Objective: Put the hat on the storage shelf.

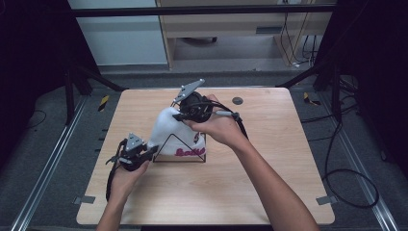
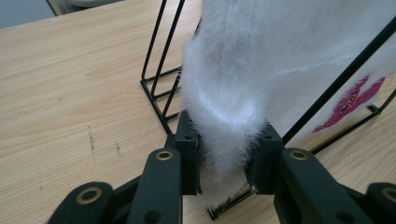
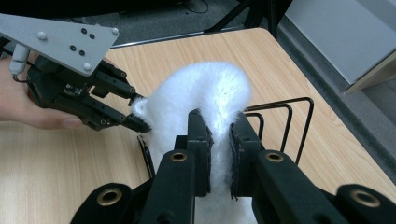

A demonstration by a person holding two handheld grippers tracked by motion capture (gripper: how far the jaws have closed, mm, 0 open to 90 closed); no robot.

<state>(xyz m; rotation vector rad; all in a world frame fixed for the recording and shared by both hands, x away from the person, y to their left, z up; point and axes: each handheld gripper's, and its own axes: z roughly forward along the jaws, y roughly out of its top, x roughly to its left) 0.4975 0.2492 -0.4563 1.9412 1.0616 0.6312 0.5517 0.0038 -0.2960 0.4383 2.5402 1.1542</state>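
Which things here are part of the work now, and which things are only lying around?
Part of the work:
- white fluffy cloth with pink lettering
- black wire rack
- left tool, shut on the cloth
- right tool, shut on the cloth

Lying around:
- small dark round disc on the light wooden table
- black cables on the floor

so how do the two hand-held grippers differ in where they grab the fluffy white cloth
The left hand-held gripper pinches the fluffy white cloth at its low near-left corner, close to the table; the right hand-held gripper pinches a fold at the cloth's top, well above the table. The left comes in about level beside the black wire rack; the right reaches in above the rack. Both are shut on the cloth, which lies over the rack.
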